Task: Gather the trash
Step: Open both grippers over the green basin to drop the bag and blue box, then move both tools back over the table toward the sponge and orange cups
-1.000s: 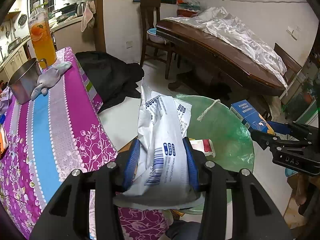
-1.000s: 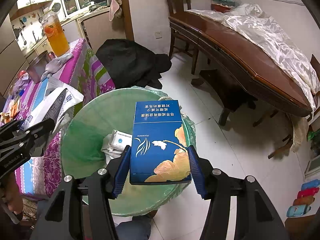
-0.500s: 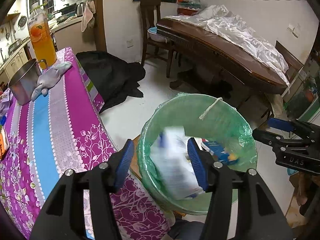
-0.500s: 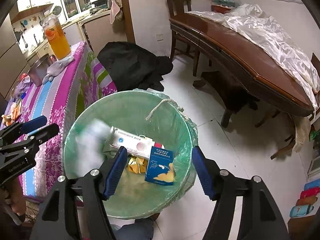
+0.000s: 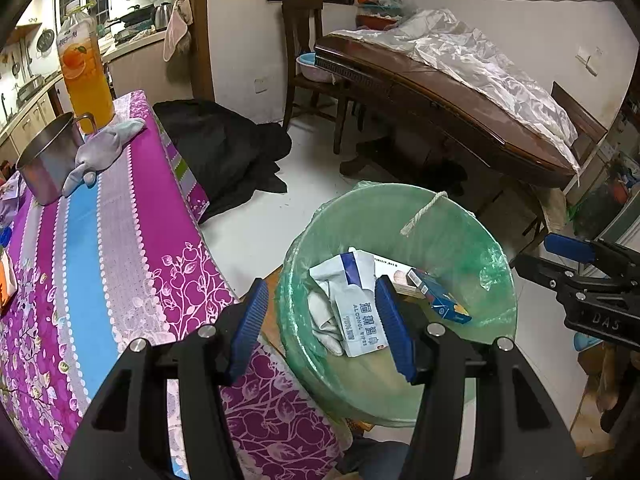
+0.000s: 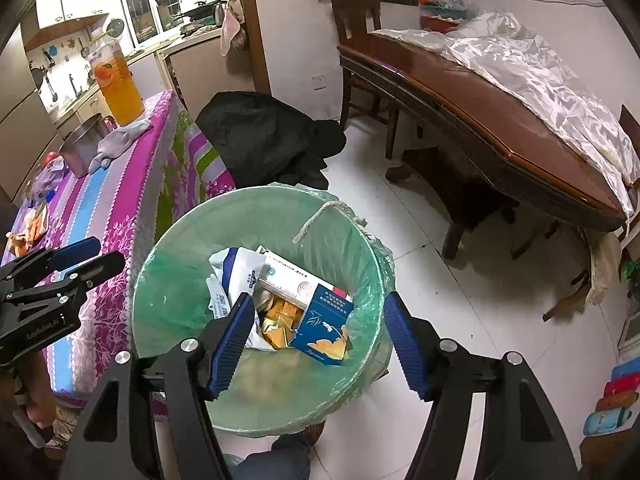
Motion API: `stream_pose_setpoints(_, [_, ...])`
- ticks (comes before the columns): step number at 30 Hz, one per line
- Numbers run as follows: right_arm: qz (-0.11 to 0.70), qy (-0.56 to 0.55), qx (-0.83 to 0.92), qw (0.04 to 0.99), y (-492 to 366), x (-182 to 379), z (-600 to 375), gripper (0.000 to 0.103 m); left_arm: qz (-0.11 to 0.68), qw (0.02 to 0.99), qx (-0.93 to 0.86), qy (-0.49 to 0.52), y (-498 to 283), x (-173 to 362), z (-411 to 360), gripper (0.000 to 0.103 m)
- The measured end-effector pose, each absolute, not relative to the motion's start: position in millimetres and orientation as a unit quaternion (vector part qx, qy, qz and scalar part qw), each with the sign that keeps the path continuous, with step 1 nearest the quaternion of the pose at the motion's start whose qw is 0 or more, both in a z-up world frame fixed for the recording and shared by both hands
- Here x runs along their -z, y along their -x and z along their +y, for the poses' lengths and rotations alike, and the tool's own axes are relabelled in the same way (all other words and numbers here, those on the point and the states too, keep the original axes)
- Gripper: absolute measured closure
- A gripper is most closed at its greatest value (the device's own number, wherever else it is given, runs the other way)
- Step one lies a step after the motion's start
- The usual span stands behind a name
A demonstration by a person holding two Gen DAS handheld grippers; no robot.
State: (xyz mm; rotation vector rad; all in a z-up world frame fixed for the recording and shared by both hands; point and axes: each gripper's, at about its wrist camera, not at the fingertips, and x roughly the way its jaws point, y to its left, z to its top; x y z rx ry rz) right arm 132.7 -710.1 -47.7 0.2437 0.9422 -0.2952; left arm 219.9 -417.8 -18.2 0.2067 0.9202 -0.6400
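A bin lined with a green bag (image 5: 472, 240) (image 6: 168, 280) stands on the floor beside the table. Inside lie a white alcohol-wipes packet (image 5: 356, 312) (image 6: 236, 268), a blue box with a gold leaf (image 6: 324, 320) (image 5: 440, 296), a white carton (image 6: 292, 276) and yellow scraps. My left gripper (image 5: 322, 320) hangs open over the bin's near-left rim, nothing between its blue pads. My right gripper (image 6: 318, 332) is open above the bin, holding nothing. Each gripper shows at the edge of the other's view (image 5: 580, 276) (image 6: 60, 272).
A table with a purple and blue cloth (image 5: 100, 240) carries an orange juice bottle (image 5: 82, 68), a steel mug (image 5: 48, 160) and a grey cloth (image 5: 104, 148). A dark garment (image 5: 224, 152) lies on the floor. A long wooden table (image 5: 440, 104) and chair (image 5: 308, 40) stand behind.
Both grippers opened. The white packet dropped from the left one and the blue box from the right one; both now lie in the bin.
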Motion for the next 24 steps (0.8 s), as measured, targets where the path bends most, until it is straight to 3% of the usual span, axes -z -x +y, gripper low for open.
stream_pose_setpoints(8, [0.371, -0.079, 0.162, 0.911, -103, 28, -679, 0.031, 0.43, 0.847, 0.298, -0.092, -218, 19, -391, 0.049])
stream_pose_setpoints(13, [0.301, -0.059, 0.153, 0.939, -84, 16, -638, 0.021, 0.427, 0.852, 0.288, -0.089, -219, 23, -364, 0.046])
stream_pose_setpoints(24, [0.238, -0.057, 0.071, 0.967, -95, 14, -538, 0.019, 0.411, 0.88, 0.232, -0.058, -232, 17, -263, 0.046])
